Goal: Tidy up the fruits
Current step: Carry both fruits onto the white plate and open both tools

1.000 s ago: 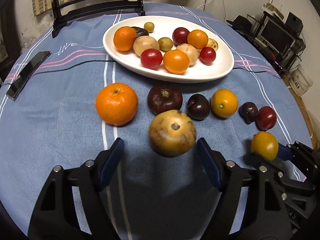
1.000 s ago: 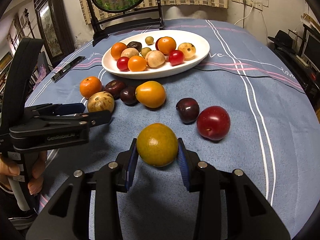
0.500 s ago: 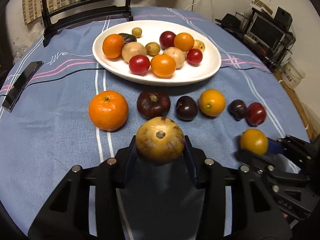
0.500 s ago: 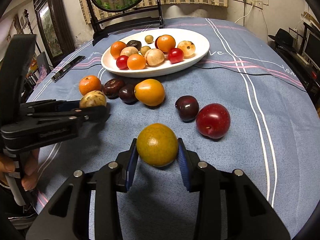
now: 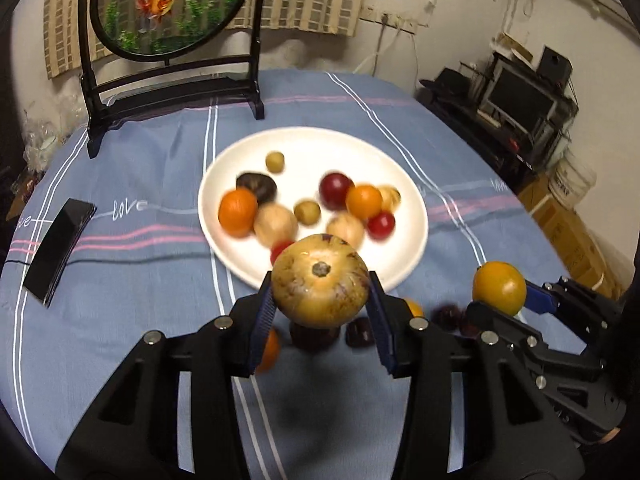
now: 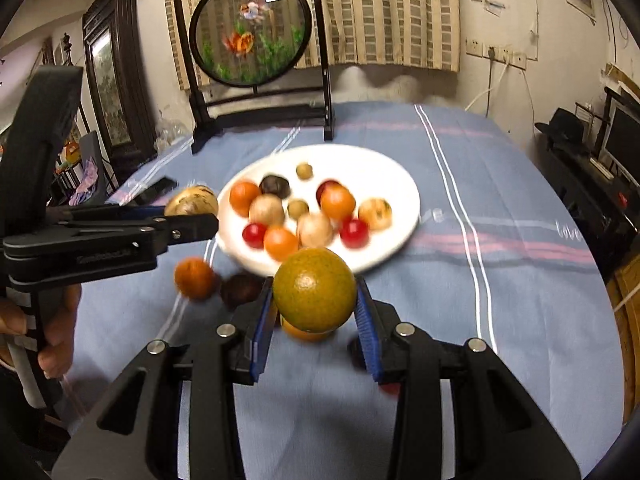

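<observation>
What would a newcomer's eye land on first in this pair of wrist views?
Most striking is the fruit held in each gripper: the left gripper is shut on a mottled tan fruit, and the right gripper is shut on a yellow-green citrus. Beyond them, mid-table, sits the white plate heaped with small fruits on the blue striped cloth. At the table's far edge stands a round goldfish panel in a black frame.
</observation>
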A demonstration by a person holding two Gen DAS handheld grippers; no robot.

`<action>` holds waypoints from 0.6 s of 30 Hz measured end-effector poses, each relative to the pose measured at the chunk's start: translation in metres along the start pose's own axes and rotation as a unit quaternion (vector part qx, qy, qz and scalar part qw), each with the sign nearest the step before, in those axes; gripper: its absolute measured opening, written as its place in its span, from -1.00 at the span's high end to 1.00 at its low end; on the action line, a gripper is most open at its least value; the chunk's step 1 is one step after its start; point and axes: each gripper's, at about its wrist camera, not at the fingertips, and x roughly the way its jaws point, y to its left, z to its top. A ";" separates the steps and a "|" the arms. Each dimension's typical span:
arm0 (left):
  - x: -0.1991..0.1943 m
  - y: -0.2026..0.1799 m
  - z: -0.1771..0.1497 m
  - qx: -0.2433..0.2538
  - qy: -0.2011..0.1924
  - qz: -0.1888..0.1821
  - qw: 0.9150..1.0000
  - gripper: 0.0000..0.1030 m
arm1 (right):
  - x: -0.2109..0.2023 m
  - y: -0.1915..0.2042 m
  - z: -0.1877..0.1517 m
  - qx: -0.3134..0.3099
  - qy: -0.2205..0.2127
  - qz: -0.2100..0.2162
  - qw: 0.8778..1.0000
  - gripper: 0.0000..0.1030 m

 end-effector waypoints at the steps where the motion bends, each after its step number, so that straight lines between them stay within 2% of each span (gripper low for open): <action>1: 0.003 0.001 0.006 -0.002 -0.002 0.002 1.000 0.13 | 0.004 -0.001 0.008 0.001 -0.003 0.002 1.000 0.25; 5: 0.019 0.011 0.033 -0.013 -0.001 0.009 1.000 0.13 | 0.024 -0.003 0.034 0.000 -0.004 -0.004 1.000 0.25; 12: 0.064 0.035 0.069 -0.032 0.012 0.037 0.999 0.13 | 0.087 0.000 0.076 -0.006 0.017 -0.016 1.000 0.26; 18: 0.095 0.050 0.080 -0.044 0.033 0.050 0.997 0.13 | 0.130 0.018 0.084 -0.032 0.053 -0.014 0.998 0.26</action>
